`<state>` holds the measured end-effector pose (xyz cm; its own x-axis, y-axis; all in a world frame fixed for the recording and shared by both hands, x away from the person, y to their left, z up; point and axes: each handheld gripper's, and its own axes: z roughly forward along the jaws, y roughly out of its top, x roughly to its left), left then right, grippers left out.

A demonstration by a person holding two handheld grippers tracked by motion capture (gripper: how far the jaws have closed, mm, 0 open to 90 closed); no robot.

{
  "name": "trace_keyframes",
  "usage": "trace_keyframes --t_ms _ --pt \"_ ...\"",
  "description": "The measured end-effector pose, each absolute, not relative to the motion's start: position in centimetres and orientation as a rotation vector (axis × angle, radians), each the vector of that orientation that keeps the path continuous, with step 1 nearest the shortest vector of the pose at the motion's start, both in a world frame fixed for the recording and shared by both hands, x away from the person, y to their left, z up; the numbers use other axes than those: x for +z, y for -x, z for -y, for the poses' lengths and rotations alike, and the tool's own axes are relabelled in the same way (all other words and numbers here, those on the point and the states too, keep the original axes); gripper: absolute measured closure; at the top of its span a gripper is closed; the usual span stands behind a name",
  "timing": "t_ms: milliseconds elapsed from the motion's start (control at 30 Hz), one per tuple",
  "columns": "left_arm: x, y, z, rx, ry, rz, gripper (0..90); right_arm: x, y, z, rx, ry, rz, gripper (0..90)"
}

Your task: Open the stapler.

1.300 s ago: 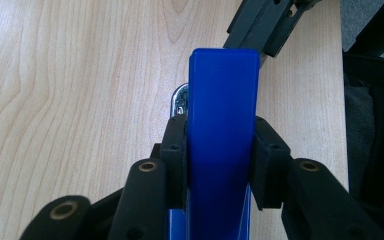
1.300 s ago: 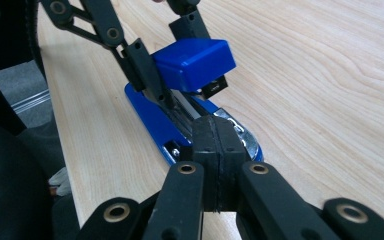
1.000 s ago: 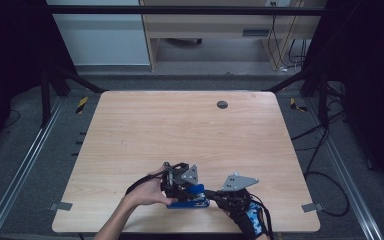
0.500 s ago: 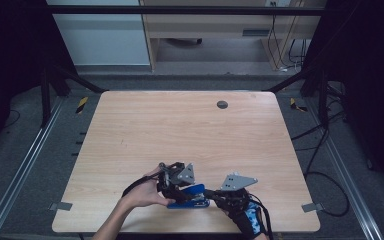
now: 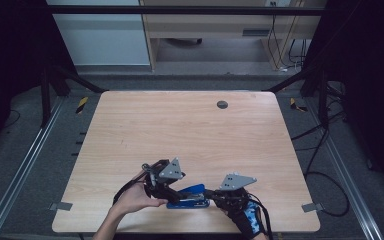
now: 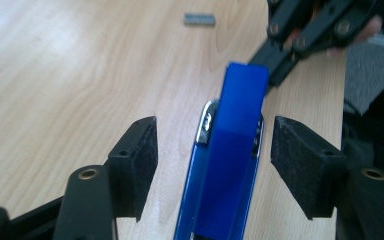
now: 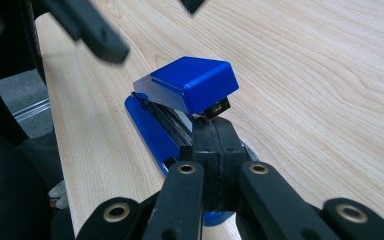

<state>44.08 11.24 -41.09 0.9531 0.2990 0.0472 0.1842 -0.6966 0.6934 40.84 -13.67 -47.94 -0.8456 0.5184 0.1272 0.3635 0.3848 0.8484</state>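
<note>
Blue stapler (image 5: pixel 189 196) is sitting near the front edge of the wooden table (image 5: pixel 190 130), around 6 o'clock on the tabletop in the high view, right between the two hands.

Left gripper (image 6: pixel 214 150) has just been opening its jaws. In the left gripper view the two black pads stand wide on either side of the stapler's blue top arm, with a clear gap on both sides, so nothing is gripped.

Right gripper (image 7: pixel 214 131) is the opposite: its jaws are pressed flat together, pads touching. The tips sit right at the stapler's end, just under the raised blue cap. Can't tell if they've pinched any part of it.

Also a little strip of staples (image 6: pixel 199 19) lying on the wood at about 12 o'clock in the left gripper view, well apart from the stapler.
</note>
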Motion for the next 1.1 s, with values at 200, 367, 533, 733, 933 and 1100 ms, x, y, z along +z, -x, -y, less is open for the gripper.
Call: trace_keyframes --t_ms 200,367,533,733,933,1100 --pt "-40.9 -44.0 -12.2 0.273 -2.285 -0.427 36.3 -47.9 -40.9 13.7 1.46 -0.797 -2.479 90.0" --pt "-41.8 -43.4 -13.2 0.277 -2.115 -0.553 40.3 -47.9 -40.9 13.7 1.467 -0.804 -2.484 90.0" --pt "-42.8 -42.5 -13.8 0.345 -2.048 -0.633 44.8 -47.9 -40.9 13.6 1.467 -0.799 -2.484 90.0" --pt "-44.6 -40.9 -14.7 0.401 -1.9 -0.737 55.1 -47.8 -40.9 13.6 1.466 -0.799 -2.482 90.0" --pt "-46.1 -39.2 -15.0 0.437 -1.822 -0.789 65.1 -47.9 -41.0 13.6 1.466 -0.801 -2.482 90.0" --pt "-47.1 -38.1 -15.2 0.478 -1.774 -0.843 74.3 -47.9 -41.0 13.6 1.466 -0.801 -2.481 90.0"
